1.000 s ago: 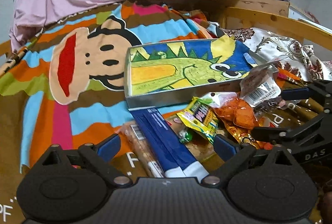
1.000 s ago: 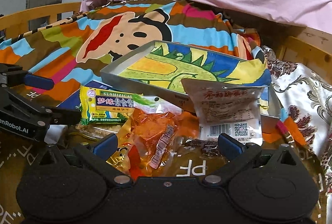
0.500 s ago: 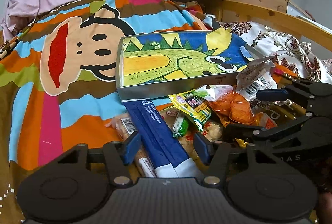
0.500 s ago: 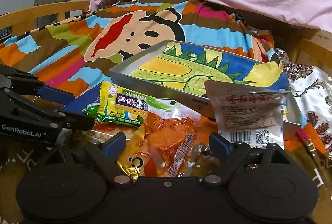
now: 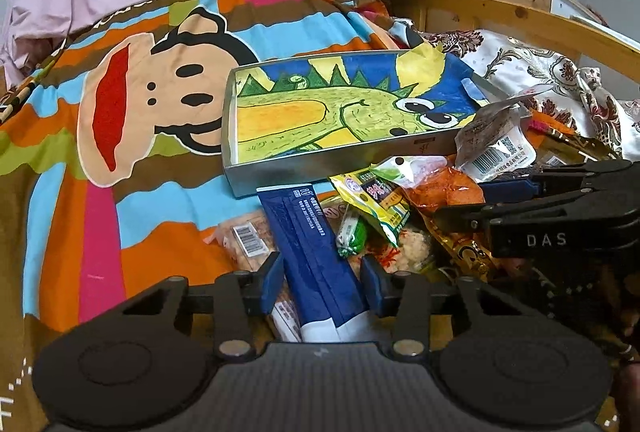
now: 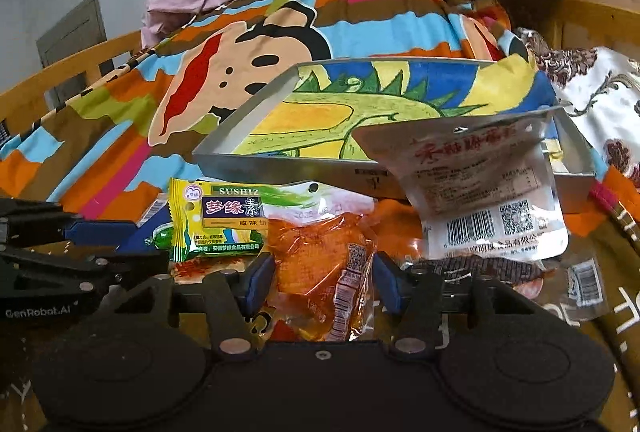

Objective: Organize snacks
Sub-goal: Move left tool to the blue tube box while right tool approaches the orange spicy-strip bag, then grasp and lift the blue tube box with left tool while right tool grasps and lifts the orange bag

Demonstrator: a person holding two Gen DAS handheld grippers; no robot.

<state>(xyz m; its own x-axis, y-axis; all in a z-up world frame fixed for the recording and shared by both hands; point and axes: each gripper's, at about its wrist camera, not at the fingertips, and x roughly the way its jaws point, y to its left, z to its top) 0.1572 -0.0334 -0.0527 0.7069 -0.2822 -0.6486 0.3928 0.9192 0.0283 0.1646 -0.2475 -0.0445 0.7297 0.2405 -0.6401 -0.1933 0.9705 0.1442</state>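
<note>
Left tongs (image 5: 322, 282): jaws closing, with the blue packet (image 5: 310, 244) lying between the two blue pads; the pads sit at the packet's long edges, and contact looks made on both sides. Right tongs (image 6: 322, 282): jaws closing on the orange packet (image 6: 324, 264), whose clear wrapper fills the gap from pad to pad (the wrapper bulges slightly there).

The snacks lie in a loose heap on the striped cartoon blanket (image 5: 100, 160), against the near wall of the metal tray (image 5: 336, 168). In the heap: a yellow-green packet (image 6: 216, 224) overlapping the orange one at its left edge, a small green candy (image 5: 352, 234) just beside the blue packet, and a clear pouch with a barcode (image 6: 484, 192) leaning over the tray's near right corner. A pale snack bar with a barcode (image 5: 250, 240) lies under the blue packet's left edge.

The tray's floor, lined with a crocodile drawing (image 5: 344, 112), is bare of snacks. Blanket to the left of the tray and heap is open. To the right, a wooden rail (image 5: 520, 16) and a patterned cloth (image 5: 540, 72) close in near the tray's far right corner. The two tongs work side by side, close but apart.
</note>
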